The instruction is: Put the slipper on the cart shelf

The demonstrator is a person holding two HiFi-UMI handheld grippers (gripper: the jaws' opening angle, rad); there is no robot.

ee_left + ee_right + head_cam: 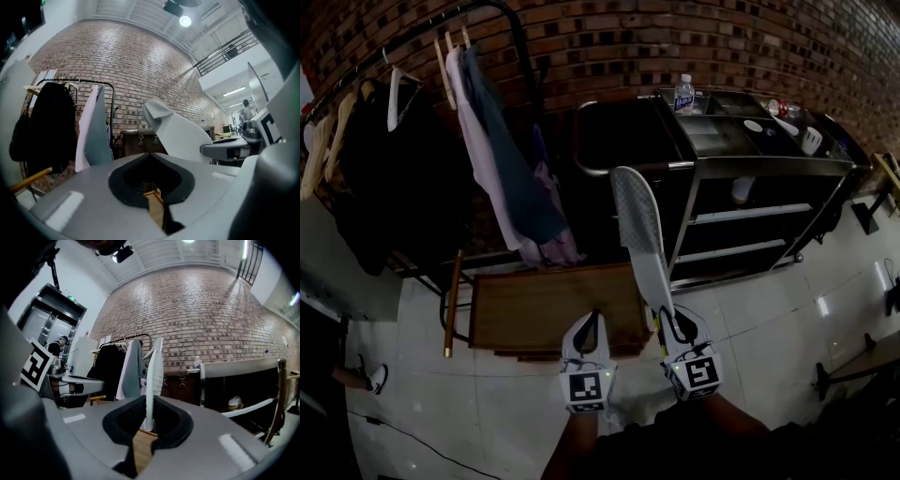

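A long white slipper [642, 234] stands edge-up in my right gripper [675, 323], whose jaws are shut on its near end; its sole rises toward the black cart [750, 169]. In the right gripper view the slipper [153, 376] is a thin upright blade pinched between the pads of that gripper [149, 399], with the cart's shelves [248, 406] to the right. My left gripper [589, 323] hangs beside it on the left, shut with nothing in it. In the left gripper view the slipper [180, 133] shows beyond the closed jaws of the left gripper [150, 154].
A low wooden table [553, 305] lies just ahead of both grippers. A clothes rack [487, 141] with hanging garments stands left of the cart. A bottle [683, 94] and small items sit on the cart's top; a white object [742, 190] sits on an inner shelf. Behind is a brick wall.
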